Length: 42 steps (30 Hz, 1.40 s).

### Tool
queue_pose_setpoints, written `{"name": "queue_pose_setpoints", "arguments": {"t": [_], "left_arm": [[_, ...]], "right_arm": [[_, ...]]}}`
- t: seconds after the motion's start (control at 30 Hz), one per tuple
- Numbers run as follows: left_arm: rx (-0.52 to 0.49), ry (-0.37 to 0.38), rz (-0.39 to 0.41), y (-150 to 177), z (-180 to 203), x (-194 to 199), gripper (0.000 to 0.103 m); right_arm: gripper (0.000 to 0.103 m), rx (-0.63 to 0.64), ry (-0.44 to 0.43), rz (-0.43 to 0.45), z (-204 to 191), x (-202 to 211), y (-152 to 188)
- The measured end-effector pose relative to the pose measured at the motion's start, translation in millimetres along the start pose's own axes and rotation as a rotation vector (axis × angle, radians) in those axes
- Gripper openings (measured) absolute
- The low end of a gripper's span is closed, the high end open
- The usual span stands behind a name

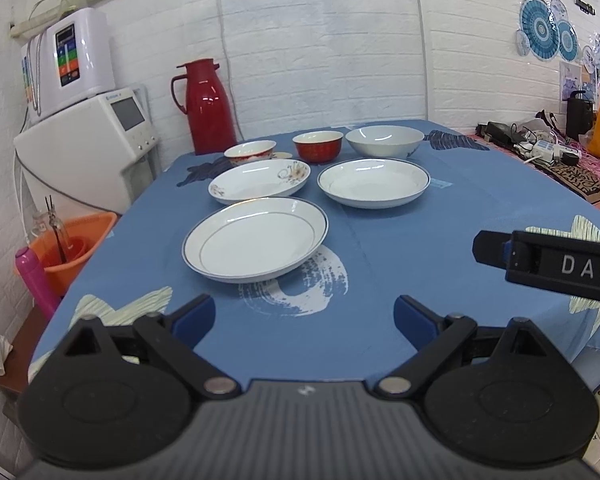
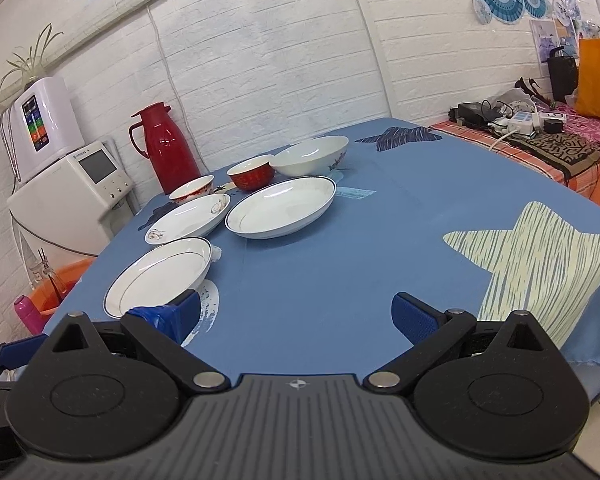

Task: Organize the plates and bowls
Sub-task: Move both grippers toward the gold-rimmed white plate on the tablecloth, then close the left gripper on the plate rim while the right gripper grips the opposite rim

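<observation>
Nothing looks sorted yet, so you have the whole job ahead of you. Your left gripper [image 1: 304, 316] hangs with its blue-padded fingers spread wide and nothing between them; your right gripper [image 2: 295, 312] is the same, parted and empty.

Just ahead of your left fingertips, slightly toward the left finger, sits the white ceramic plate with a dark rim line and an inner ring [image 1: 255, 238]. In the right wrist view it lies just beyond your left-hand pad. Further out along the left fingers lies the white plate with flower prints [image 1: 259, 181], and beside it, toward the right finger, the deep white plate with a blue rim [image 1: 374, 182].

Beyond those, a row of three bowls: the white bowl with a red patterned band [image 1: 250, 151], the red bowl with a pale inside [image 1: 318, 145], and the large plain white bowl [image 1: 384, 141]. Every piece stands alone on the blue patterned tablecloth [image 1: 420, 264]; none is stacked.

As I judge it, you still have to gather the plates into one stack and nest the bowls.
</observation>
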State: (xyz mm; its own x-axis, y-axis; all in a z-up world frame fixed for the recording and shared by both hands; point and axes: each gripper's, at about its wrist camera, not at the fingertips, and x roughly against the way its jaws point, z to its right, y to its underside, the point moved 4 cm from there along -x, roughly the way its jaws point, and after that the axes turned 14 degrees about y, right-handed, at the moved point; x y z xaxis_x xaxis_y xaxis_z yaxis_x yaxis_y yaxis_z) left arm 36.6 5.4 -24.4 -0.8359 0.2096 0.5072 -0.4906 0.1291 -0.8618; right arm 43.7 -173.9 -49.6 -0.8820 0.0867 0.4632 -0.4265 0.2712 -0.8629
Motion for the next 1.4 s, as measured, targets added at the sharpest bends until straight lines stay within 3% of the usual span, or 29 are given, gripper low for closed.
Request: {"name": "queue_pose_setpoints", "arguments": {"t": [0.43,0.77,0.9,0.97,1.03,1.1,1.2,1.33,1.4], "left_arm": [[0.036,-0.013,-0.022,0.3,-13.2,-13.6,0.095],[0.064,-0.006,-0.061,-7.0,-32.9,-29.4,0.095],[0.107,-0.023,-0.036,-26.0,-82.1,-21.3,0.095],[0.145,0.006,-0.072,-37.8,-117.1,-26.1,0.095],[0.192,0.031,-0.133,-47.8,-148.8,-39.5,0.095],[0.199,0.034,-0.195,-57.4,-173.0,-59.9,0.095],[0.209,0.053,-0.276,-67.0,-196.0,-92.9,0.095],[0.273,0.118,-0.405,-65.8,-222.9,-142.1,0.095],[0.299,0.142,-0.433,-63.7,-232.8,-157.2,0.095]], "right_arm": [[0.09,0.012,-0.006,-0.018,-2.6,-3.8,3.1],[0.09,0.037,0.035,-0.061,-6.9,-19.1,0.9],[0.09,0.043,0.029,-0.038,-14.3,-18.9,-4.6],[0.09,0.06,-0.023,0.024,-24.9,-14.9,-14.1],[0.09,0.107,-0.128,0.031,-44.1,-22.2,-23.1],[0.09,0.192,-0.237,-0.083,-69.9,-51.4,-29.7],[0.09,0.181,-0.278,-0.242,-97.8,-97.5,-40.8],[0.089,0.223,-0.17,-0.415,-132.1,-154.6,-47.7],[0.087,0.208,-0.155,-0.492,-138.5,-176.5,-45.7]]}}
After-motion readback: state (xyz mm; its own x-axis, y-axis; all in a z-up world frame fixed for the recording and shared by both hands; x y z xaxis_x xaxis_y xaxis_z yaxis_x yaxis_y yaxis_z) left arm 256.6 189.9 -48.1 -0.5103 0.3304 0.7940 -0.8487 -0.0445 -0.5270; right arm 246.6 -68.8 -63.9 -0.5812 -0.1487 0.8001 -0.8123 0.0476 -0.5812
